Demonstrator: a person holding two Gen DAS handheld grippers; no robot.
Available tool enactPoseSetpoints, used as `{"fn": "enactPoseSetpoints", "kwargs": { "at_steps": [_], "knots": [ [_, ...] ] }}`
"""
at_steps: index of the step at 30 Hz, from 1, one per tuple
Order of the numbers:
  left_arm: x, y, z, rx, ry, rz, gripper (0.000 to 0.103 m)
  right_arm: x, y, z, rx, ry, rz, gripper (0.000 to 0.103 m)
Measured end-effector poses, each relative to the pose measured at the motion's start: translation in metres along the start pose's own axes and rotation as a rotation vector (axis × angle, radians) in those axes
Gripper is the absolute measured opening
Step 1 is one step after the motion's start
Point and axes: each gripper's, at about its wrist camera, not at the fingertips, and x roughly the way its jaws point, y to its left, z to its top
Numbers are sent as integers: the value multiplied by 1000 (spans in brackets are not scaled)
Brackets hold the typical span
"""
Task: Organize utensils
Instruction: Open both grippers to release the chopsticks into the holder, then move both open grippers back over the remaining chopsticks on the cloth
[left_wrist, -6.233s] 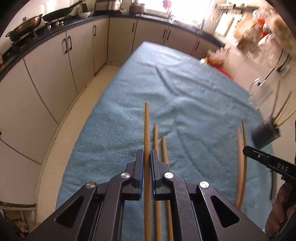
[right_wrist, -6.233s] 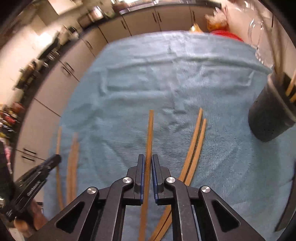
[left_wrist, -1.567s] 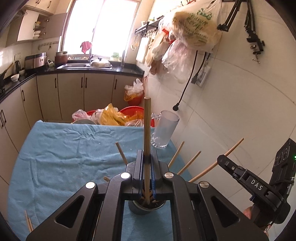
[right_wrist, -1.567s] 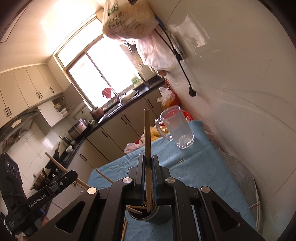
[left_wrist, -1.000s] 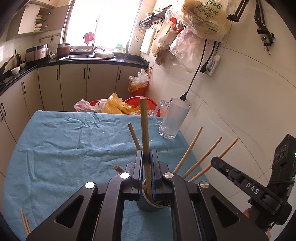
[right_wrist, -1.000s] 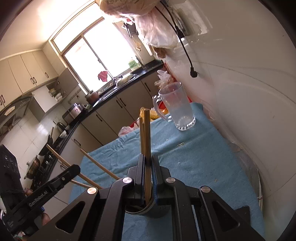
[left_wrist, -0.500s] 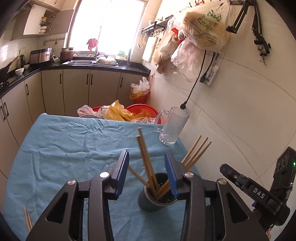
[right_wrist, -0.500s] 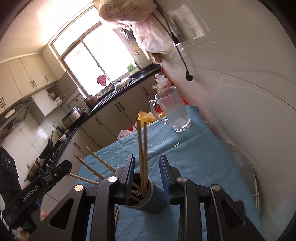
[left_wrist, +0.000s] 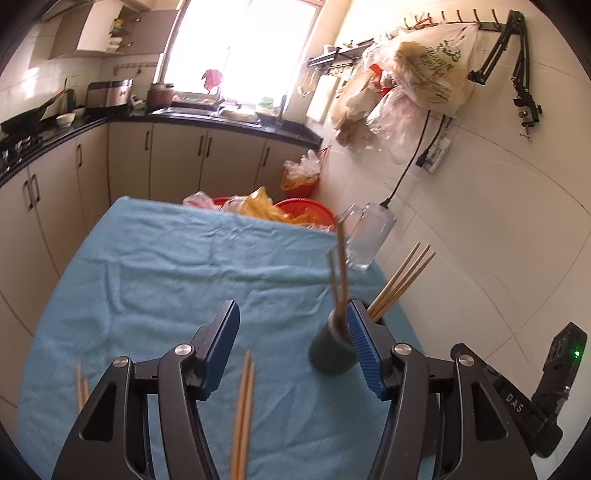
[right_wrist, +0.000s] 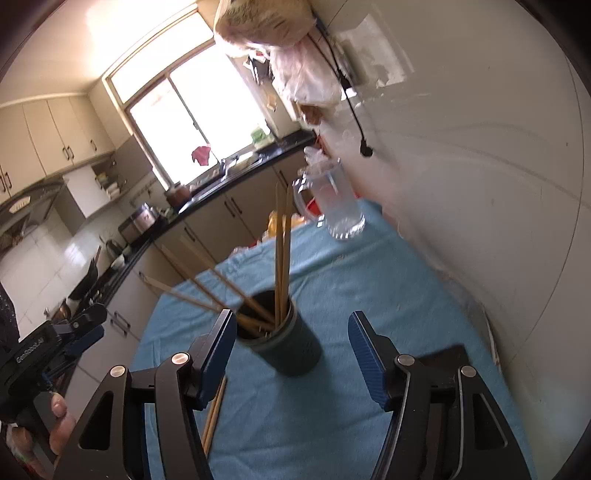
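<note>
Left gripper (left_wrist: 291, 345) with fingers spread apart, just opened, nothing clamped; dark utensil holder (left_wrist: 330, 350) standing on the blue-towelled counter (left_wrist: 155, 266), just inside the right-hand finger (left_wrist: 364, 354), chopsticks (left_wrist: 340, 273) rising from it. Loose chopstick pair (left_wrist: 243, 406) lying on the towel between and below the fingers, another pair (left_wrist: 81, 386) outside the left-hand finger. Right gripper (right_wrist: 291, 350) likewise spread, just opened, empty, holder (right_wrist: 288, 343) ahead between its fingers, nearer the left-hand one, touching neither. Glass mug (right_wrist: 334, 199) well beyond the fingertips, near the wall.
</note>
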Motion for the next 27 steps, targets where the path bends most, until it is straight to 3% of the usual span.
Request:
{"fn": "enactPoseSetpoints", "kwargs": {
  "at_steps": [12, 19, 27],
  "knots": [
    [-42, 69, -59, -84, 44, 78, 59, 19, 38, -59, -85, 142, 30, 67],
    [-56, 121, -97, -139, 107, 154, 59, 30, 56, -92, -131, 223, 54, 67],
    [-51, 204, -123, -310, 207, 238, 59, 34, 65, -106, -163, 250, 46, 67]
  ]
}}
